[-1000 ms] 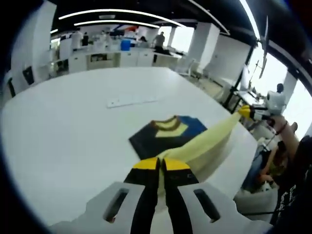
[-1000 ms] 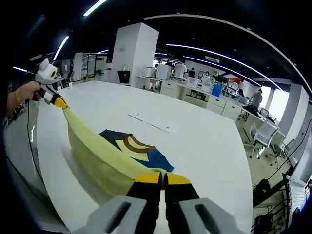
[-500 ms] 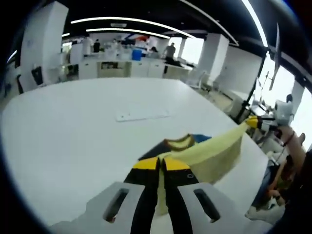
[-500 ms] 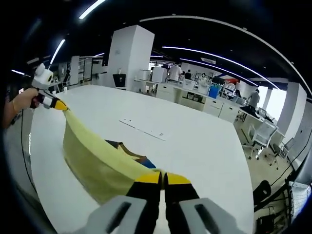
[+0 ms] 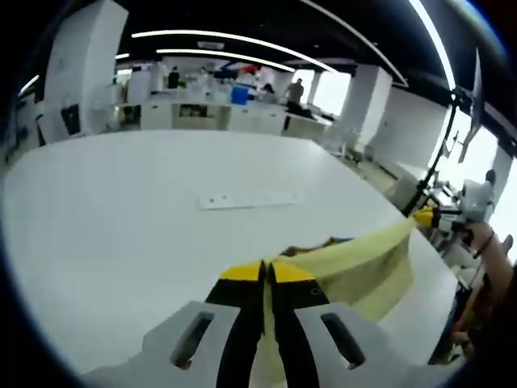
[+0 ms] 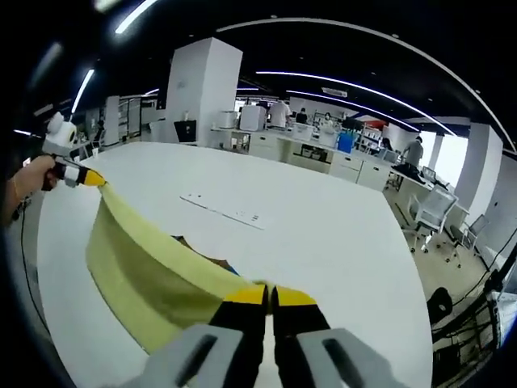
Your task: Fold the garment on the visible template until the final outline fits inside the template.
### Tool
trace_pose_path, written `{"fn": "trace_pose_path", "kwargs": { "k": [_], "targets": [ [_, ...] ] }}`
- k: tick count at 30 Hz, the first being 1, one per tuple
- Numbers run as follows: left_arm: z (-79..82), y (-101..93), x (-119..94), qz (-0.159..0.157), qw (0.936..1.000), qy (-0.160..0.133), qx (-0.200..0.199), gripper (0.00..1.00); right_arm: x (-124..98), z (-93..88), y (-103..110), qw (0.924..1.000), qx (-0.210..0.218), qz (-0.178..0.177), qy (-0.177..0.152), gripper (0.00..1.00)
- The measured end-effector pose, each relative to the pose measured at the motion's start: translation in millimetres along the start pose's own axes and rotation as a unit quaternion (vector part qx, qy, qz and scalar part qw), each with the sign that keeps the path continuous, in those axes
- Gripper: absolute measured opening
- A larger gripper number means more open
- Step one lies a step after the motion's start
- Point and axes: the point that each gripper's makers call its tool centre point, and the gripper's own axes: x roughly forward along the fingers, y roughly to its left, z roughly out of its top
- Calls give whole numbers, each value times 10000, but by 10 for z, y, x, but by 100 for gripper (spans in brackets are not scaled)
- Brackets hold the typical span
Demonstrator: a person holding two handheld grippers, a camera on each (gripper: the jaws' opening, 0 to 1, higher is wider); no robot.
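Note:
A pale yellow garment hangs stretched in the air between both grippers above the white table. My left gripper is shut on one corner of its lifted edge. The right gripper holds the other corner at the far right. In the right gripper view my right gripper is shut on the yellow garment, which runs left to the left gripper, held by a hand. A dark and blue sliver of the garment lies on the table behind the raised cloth.
A long white strip lies flat on the table beyond the garment, seen too as a strip in the right gripper view. The table's edge curves close behind the raised cloth. Desks, office chairs and people stand far behind.
The yellow edge has risen and moved over the dark collar part, which now shows as only a sliver. Both grippers stay shut on their corners.

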Motion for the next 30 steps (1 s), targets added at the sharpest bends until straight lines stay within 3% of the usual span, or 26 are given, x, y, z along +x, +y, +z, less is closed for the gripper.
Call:
{"fn": "trace_pose_path", "kwargs": {
  "k": [6, 14, 18, 23, 25, 30],
  "targets": [
    [-120, 124, 219, 62, 9999, 122, 37, 0, 261, -128, -44, 9998, 80, -46, 164, 0],
    [-284, 241, 484, 149, 9994, 153, -274, 0, 504, -344, 14, 9990, 180, -76, 410, 0],
    [-384, 311, 609, 263, 9984, 152, -484, 0, 688, -445, -57, 9978, 434, -114, 492, 0],
    [-526, 374, 748, 378, 9977, 226, -524, 0, 822, -552, -33, 9970, 519, -132, 562, 0],
    [-594, 386, 773, 428, 9962, 260, -710, 0, 863, -595, -26, 9969, 529, -142, 571, 0],
    [-664, 440, 854, 478, 9966, 275, -620, 0, 945, -718, -8, 9958, 548, -123, 727, 0]
  ]
}}
